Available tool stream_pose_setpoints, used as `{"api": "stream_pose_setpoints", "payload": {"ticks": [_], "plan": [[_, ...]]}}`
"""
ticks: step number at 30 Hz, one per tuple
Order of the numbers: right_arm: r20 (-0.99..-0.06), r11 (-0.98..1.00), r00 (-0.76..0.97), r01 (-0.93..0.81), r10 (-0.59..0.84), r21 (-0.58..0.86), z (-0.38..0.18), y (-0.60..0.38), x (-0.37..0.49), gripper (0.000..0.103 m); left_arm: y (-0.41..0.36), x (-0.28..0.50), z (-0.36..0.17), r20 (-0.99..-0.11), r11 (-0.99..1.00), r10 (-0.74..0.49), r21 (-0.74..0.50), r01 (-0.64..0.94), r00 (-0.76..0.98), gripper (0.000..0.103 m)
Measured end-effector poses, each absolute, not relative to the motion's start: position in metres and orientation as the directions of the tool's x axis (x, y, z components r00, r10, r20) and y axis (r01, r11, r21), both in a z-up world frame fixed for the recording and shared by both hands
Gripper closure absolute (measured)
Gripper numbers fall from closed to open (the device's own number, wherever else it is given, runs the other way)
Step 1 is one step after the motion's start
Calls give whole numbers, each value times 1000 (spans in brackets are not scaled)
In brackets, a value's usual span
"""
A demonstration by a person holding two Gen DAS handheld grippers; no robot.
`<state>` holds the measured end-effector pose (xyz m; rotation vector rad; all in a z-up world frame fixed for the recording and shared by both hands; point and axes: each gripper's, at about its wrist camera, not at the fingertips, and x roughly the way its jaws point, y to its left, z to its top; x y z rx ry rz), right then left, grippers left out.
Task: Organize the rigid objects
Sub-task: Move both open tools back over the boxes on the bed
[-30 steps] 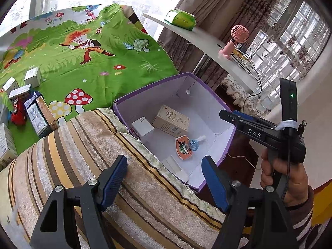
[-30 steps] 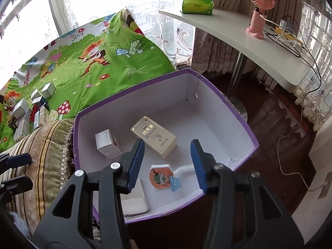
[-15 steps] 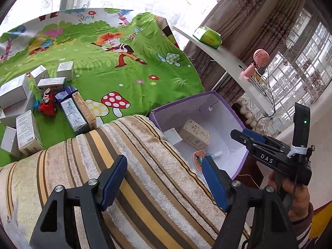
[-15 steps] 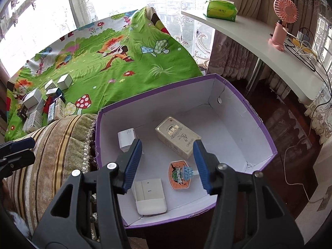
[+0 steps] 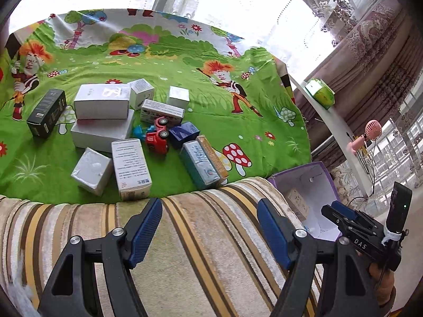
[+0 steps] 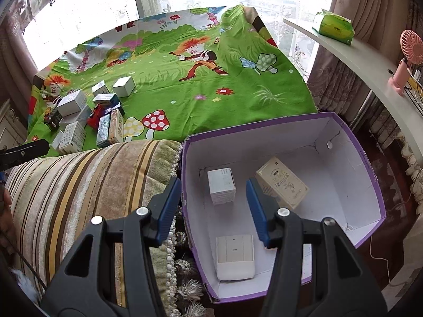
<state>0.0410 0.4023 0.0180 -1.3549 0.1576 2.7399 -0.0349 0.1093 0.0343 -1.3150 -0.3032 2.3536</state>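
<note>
Several small cartons and a red toy car lie clustered on the green cartoon cloth. My left gripper hangs open and empty over the striped cushion, short of that pile. The purple box stands to the right of the cushion. It holds a white carton, a beige carton and a flat white device. My right gripper is open and empty above the box's left rim. In the left wrist view the right gripper shows beside the box, held by a hand.
A white curved shelf carries a green tissue pack and a pink fan, with cables trailing to the dark floor. Curtains and bright windows stand behind the cloth. Cushion fringe fills the gap beside the box.
Both grippers have swung left. The left wrist view has gone from the purple box to the pile on the cloth. The right gripper has shifted from the box's middle to its left rim.
</note>
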Motion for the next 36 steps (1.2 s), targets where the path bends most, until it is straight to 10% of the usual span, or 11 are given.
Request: {"api": "stream_pose_setpoints", "payload": {"ticks": [36], "plan": [[-867,-969,-485,246,-114,-10,-12,252,-93,29,50,-197,15,-858,-993,108,-115,-16,-502,0]]}}
